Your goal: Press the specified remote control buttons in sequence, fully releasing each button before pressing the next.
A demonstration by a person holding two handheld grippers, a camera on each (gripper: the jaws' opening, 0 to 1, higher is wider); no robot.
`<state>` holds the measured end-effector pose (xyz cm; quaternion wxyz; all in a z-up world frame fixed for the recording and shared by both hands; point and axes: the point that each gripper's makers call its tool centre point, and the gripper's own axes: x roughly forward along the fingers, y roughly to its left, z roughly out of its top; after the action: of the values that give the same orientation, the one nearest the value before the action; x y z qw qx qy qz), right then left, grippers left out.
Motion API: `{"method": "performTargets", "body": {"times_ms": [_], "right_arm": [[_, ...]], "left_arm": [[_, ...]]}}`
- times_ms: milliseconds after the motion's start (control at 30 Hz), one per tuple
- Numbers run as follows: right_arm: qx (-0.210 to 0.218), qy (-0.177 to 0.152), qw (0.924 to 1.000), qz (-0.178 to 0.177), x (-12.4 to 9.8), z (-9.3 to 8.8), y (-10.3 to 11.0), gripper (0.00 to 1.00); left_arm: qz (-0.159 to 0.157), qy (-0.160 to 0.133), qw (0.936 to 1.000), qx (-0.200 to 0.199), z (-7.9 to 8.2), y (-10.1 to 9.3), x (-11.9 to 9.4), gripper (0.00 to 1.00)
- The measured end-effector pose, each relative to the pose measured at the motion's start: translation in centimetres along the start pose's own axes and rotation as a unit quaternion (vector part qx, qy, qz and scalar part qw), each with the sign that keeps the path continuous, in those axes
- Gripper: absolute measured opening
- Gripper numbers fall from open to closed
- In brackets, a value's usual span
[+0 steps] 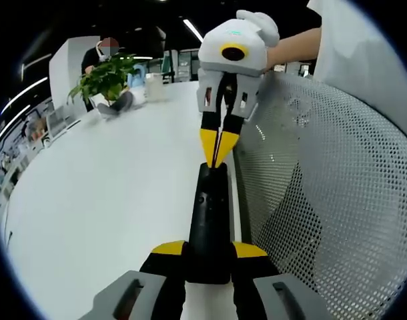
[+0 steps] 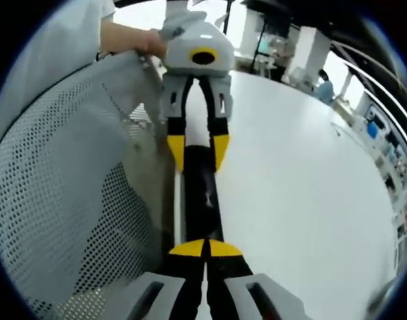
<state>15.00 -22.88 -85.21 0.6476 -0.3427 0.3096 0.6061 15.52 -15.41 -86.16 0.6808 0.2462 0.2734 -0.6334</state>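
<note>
Your left gripper (image 1: 209, 250) clamped the near end of the black remote control (image 1: 209, 220) along the white table's (image 1: 110, 200) edge, beside a mesh chair back (image 1: 323, 200). Opposite, your right gripper (image 1: 218, 155) touched its far end, jaws together. In the right gripper view, your right gripper (image 2: 205, 248) was shut, tips meeting over the remote; the left gripper (image 2: 198, 152) gripped the far end.

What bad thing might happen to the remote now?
The left gripper clamps only one end of the remote, so a push from the shut right gripper at the far end might tilt or slip it. The tips could also miss the small buttons. The mesh chair back sits very close and might get bumped.
</note>
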Motion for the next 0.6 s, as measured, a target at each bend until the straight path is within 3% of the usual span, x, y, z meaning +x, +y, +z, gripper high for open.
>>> {"method": "performTargets", "body": {"times_ms": [600], "right_arm": [[-0.006,0.036,0.9993,-0.007,0.27,-0.06,-0.48,0.0]], "left_arm": [[0.0,0.0,1.0,0.0,0.06,0.08,0.05,0.24]]}}
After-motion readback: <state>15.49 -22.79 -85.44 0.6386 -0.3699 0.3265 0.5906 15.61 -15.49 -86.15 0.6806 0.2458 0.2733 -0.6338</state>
